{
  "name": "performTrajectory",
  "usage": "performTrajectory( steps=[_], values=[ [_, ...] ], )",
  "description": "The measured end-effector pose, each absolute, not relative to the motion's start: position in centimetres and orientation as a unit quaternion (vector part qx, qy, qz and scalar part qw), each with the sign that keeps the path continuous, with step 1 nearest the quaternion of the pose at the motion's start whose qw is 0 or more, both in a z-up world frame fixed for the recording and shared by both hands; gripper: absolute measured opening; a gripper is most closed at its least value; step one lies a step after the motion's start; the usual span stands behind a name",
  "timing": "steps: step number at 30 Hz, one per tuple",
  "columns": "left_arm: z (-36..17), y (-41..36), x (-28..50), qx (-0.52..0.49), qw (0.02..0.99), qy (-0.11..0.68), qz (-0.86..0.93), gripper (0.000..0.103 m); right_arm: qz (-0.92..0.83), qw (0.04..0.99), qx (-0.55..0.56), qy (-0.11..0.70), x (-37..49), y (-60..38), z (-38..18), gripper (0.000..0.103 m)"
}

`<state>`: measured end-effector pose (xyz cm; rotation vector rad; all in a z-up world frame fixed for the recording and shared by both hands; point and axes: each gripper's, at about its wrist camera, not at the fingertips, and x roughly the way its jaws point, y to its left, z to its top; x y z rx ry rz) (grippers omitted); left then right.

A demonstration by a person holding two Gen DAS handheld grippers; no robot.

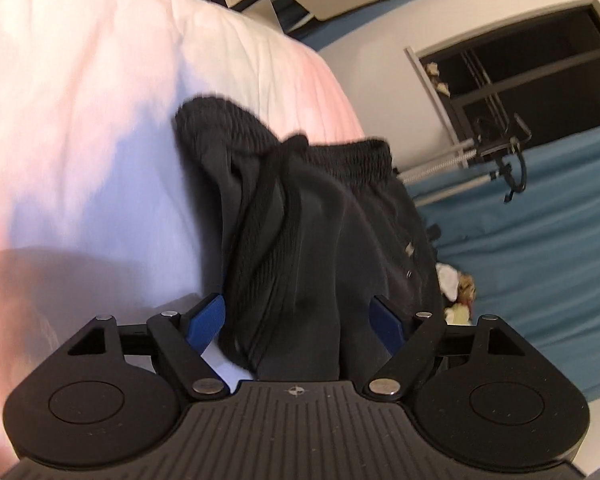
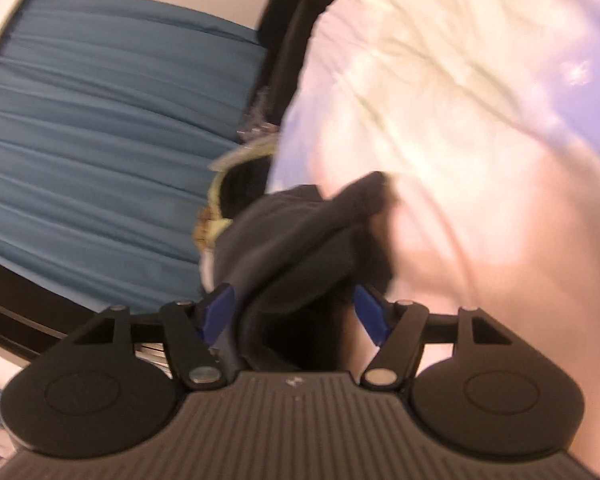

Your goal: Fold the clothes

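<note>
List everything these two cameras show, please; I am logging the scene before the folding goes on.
shorts: one, black, drawstring waistband, lying at the bed's edge, cloth between both sets of jaws
bedcover: one, white with a pink tint, spread over the bed
curtain: blue, pleated, beside the bed
window: one, dark, white frame, in the wall
stand: one, metal with a black clamp, in front of the curtain
small clutter: pale, blurred, past the bed's edge; cannot tell what
left gripper: one, black, blue pads, jaws apart
right gripper: one, black, blue pads, jaws apart
</note>
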<state>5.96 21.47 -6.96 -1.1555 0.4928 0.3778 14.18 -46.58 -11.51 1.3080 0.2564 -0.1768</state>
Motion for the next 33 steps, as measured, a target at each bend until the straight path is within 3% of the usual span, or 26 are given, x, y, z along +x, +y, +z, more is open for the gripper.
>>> performTrajectory(
  steps=[4,11,15,17,18,19,20,22,29,33],
  values=[
    [-8.3,20.6,7.9,-0.536,0.783,0.258,0.179,0.081,-0.099,0.795,0.587,0.118,14.8,-45.9,-11.1,0.059],
    [-9.1,19.0,9.5,-0.503,0.799,0.276,0.182,0.08,-0.059,0.789,0.598,0.127,15.9,-44.2,-11.6,0.058],
    [-9.4,18.3,10.0,-0.481,0.81,0.279,0.186,0.072,-0.03,0.797,0.58,0.167,16.9,-41.8,-11.8,0.059],
    [-9.5,18.1,10.2,-0.48,0.811,0.277,0.188,0.066,-0.023,0.81,0.554,0.189,17.3,-40.4,-11.9,0.054],
    [-9.6,18.0,10.2,-0.48,0.811,0.275,0.191,0.061,-0.026,0.821,0.536,0.195,17.5,-39.7,-11.7,0.044],
    [-9.6,18.0,10.2,-0.479,0.811,0.274,0.194,0.051,-0.035,0.832,0.517,0.196,17.5,-39.3,-11.5,0.029],
    [-9.6,18.0,10.1,-0.477,0.812,0.272,0.197,0.044,-0.042,0.839,0.506,0.194,17.5,-39.0,-11.3,0.021],
    [-9.3,18.1,9.8,-0.473,0.815,0.266,0.201,0.019,-0.05,0.85,0.492,0.18,17.2,-38.9,-10.7,0.007],
    [-4.3,17.2,7.1,-0.464,0.854,0.177,0.157,0.012,-0.031,0.908,0.412,0.07,14.3,-38.1,-5.0,0.002],
    [-3.2,18.1,6.1,-0.467,0.858,0.151,0.154,0.012,-0.013,0.911,0.408,0.06,16.8,-39.1,-4.4,0.002]
  ],
)
